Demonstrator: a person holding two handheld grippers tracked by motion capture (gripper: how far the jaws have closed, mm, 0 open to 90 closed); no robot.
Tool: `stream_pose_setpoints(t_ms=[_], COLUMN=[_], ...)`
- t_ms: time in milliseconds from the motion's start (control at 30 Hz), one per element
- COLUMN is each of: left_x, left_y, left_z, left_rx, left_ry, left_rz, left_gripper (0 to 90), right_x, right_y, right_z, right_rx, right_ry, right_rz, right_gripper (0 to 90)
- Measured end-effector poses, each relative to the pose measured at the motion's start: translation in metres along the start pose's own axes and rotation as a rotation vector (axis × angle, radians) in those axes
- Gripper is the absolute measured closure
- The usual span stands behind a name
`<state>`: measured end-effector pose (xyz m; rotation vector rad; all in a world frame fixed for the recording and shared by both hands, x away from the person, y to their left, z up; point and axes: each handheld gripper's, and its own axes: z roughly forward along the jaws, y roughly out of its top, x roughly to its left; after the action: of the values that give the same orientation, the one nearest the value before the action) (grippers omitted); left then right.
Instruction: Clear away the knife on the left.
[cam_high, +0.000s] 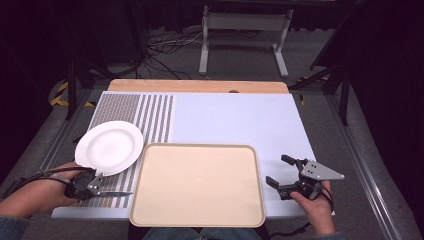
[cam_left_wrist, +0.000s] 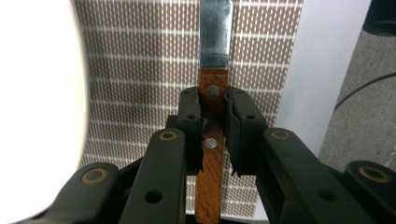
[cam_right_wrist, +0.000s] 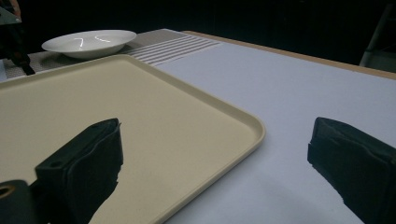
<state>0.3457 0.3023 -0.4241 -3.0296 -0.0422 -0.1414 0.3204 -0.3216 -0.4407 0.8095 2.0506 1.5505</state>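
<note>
Wooden-handled knife (cam_left_wrist: 212, 116) pinched by left gripper (cam_left_wrist: 215, 121); white plate (cam_high: 109, 147) just beside; right gripper (cam_high: 280, 173) spread near beige tray (cam_high: 197, 220).

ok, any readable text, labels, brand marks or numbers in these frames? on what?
None: no word, number, label or brand mark is readable in any view.
Knife: wooden handle with two plain rivets, bare blade, no stamp visible.
White plate: blank.
Beige tray: blank.
Placemat: a woven brown and white stripe pattern, no lettering.
Left gripper and right gripper: black parts, no markings legible.
</note>
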Motion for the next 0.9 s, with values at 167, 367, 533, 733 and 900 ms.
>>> stream_pose_setpoints(t_ms=[167, 367, 533, 733, 900], left_x=[-0.001, 0.000, 0.002, 0.003, 0.004], left_y=[-0.001, -0.004, -0.009, -0.011, -0.013], left_z=[-0.014, -0.034, -0.049, -0.060, -0.065], left_rx=[-0.017, -0.066, -0.146, -0.196, -0.265], left_ry=[0.009, 0.034, 0.040, -0.006, -0.071], left_rz=[-0.016, -0.054, -0.099, -0.202, -0.318], left_gripper=[77.8, 77.8, 77.8, 77.7, 77.7], right_x=[0.000, 0.000, 0.000, 0.000, 0.001], right_y=[0.000, 0.000, 0.000, 0.001, 0.001], right_z=[0.001, 0.000, 0.000, -0.001, -0.001], right_rx=[0.004, -0.003, -0.009, -0.010, -0.010], right_ry=[-0.001, 0.001, 0.001, -0.001, -0.002], right_rz=[0.000, 0.004, 0.007, 0.005, 0.002], right_gripper=[3.9, 3.9, 3.9, 3.9, 3.9])
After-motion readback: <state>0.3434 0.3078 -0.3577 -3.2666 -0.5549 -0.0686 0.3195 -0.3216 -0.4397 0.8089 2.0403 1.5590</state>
